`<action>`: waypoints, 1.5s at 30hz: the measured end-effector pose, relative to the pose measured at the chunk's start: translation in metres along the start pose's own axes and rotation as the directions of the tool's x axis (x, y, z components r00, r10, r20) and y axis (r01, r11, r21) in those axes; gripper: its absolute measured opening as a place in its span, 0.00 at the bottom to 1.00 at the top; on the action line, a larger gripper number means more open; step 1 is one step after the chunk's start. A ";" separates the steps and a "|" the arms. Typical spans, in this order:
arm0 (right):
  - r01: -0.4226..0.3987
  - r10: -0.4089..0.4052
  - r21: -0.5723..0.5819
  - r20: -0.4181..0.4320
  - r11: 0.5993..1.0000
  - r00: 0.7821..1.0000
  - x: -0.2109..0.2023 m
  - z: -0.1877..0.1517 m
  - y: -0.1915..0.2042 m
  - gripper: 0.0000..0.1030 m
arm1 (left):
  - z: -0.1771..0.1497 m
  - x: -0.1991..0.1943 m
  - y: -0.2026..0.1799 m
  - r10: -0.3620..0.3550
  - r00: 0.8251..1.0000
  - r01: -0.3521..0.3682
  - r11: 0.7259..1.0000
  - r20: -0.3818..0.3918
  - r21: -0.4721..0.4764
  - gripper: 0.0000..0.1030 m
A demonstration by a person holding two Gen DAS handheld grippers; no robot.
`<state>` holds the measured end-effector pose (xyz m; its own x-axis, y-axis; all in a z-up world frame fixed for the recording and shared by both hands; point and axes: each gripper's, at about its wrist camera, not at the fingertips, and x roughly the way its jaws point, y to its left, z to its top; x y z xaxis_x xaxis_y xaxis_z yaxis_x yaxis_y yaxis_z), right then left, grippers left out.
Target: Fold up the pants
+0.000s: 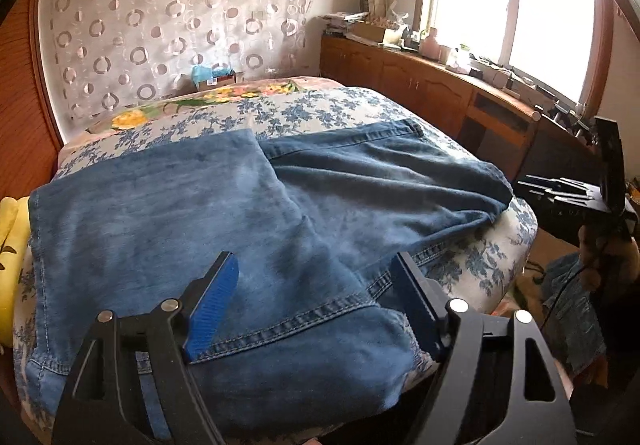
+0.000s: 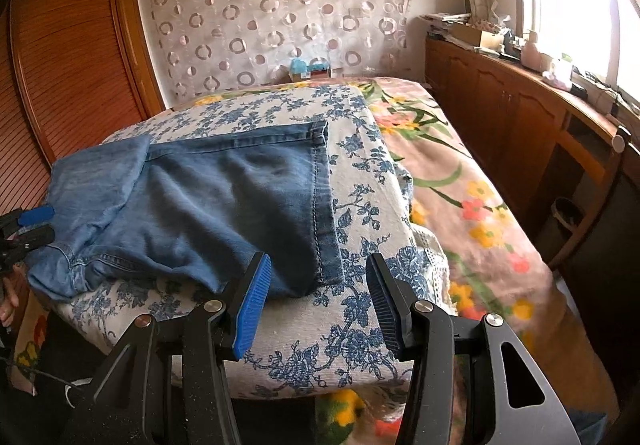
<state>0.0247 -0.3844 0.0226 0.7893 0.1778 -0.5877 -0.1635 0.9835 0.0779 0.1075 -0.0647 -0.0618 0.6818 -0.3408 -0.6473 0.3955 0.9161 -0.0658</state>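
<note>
The blue denim pants (image 1: 248,229) lie spread on a blue-flowered cloth (image 2: 352,181) that covers the near end of the bed (image 2: 480,205), one part folded over the other; the left gripper (image 1: 316,281) hangs over the seamed near edge with its jaws wide, holding nothing; the right gripper (image 2: 318,285) is also spread wide and empty, just beside the hemmed leg end; a wooden cabinet (image 1: 420,81) runs under the window (image 1: 512,1).

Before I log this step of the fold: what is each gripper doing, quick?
Left gripper: open, over the jeans, gripping nothing.
Right gripper: open at the jeans' hem, gripping nothing.
</note>
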 end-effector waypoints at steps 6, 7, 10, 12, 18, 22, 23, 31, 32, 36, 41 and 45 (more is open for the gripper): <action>-0.001 0.001 -0.002 -0.011 1.000 1.000 0.006 0.001 -0.001 0.50 | 0.005 0.002 -0.006 -0.018 1.000 0.018 1.000 0.005 0.002 0.81; -0.002 0.002 -0.002 -0.014 1.000 1.000 0.008 0.002 -0.001 0.50 | 0.005 0.003 -0.007 -0.014 1.000 0.014 1.000 0.003 0.004 0.82; -0.006 0.006 0.000 -0.026 1.000 1.000 0.014 0.001 -0.002 0.50 | 0.005 0.004 -0.007 -0.011 1.000 0.011 1.000 -0.003 0.002 0.82; -0.008 0.008 0.002 -0.034 1.000 0.999 0.019 0.002 -0.003 0.50 | 0.004 0.005 -0.005 -0.009 1.000 0.009 1.000 -0.005 -0.006 0.82; -0.003 0.002 -0.012 -0.056 1.000 0.998 0.033 0.003 -0.003 0.50 | 0.001 0.004 -0.003 -0.007 1.000 0.007 1.000 -0.006 -0.026 0.82; 0.004 -0.005 -0.020 -0.051 1.000 0.999 0.036 0.003 -0.004 0.50 | -0.001 0.003 0.000 -0.002 1.000 0.002 0.999 -0.002 -0.038 0.82; 0.006 -0.007 -0.021 -0.049 1.000 0.999 0.036 0.003 -0.005 0.50 | -0.002 0.002 0.001 -0.001 1.000 0.001 0.999 -0.001 -0.040 0.82; 0.007 -0.010 -0.055 -0.044 0.998 0.999 0.038 0.001 -0.001 0.20 | -0.004 -0.003 0.006 0.011 1.000 -0.011 0.999 0.007 -0.052 0.82; -0.002 -0.001 -0.059 -0.047 0.998 0.999 0.038 0.002 -0.001 0.18 | -0.004 -0.004 0.007 0.013 1.000 -0.012 0.998 0.008 -0.054 0.82; -0.020 0.018 -0.067 -0.029 0.998 0.999 0.029 0.007 0.001 0.16 | -0.004 -0.012 0.012 0.020 1.000 -0.019 0.998 0.021 -0.062 0.82; -0.061 0.064 -0.075 0.037 0.995 0.997 0.001 0.028 0.009 0.16 | -0.005 -0.022 0.020 0.030 0.999 -0.027 0.996 0.042 -0.080 0.82; -0.083 0.095 -0.127 0.091 0.988 0.991 -0.022 0.050 0.028 0.16 | -0.005 -0.031 0.027 0.038 0.998 -0.032 0.995 0.057 -0.097 0.82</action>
<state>0.0323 -0.3592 0.0777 0.8210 0.2726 -0.5016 -0.3024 0.9529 0.0230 0.0940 -0.0280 -0.0474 0.7303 -0.3175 -0.6048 0.3118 0.9427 -0.1183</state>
